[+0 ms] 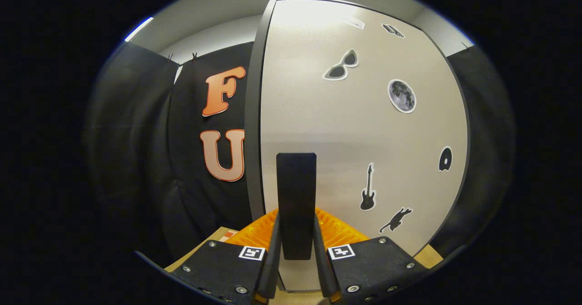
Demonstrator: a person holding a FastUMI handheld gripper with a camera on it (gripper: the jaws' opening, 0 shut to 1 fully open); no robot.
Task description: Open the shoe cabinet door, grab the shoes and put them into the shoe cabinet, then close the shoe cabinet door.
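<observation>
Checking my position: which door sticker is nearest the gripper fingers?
The guitar sticker, just right of the handle the gripper clamps; the others sit farther off.

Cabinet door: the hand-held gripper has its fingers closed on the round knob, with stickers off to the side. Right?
Not quite. The gripper view shows the hand-held gripper closed on a flat upright black handle, not a round knob. The stickers do sit off to the side on the cabinet door.

No readable text; the cabinet door [363,127] bears only picture stickers.
</observation>
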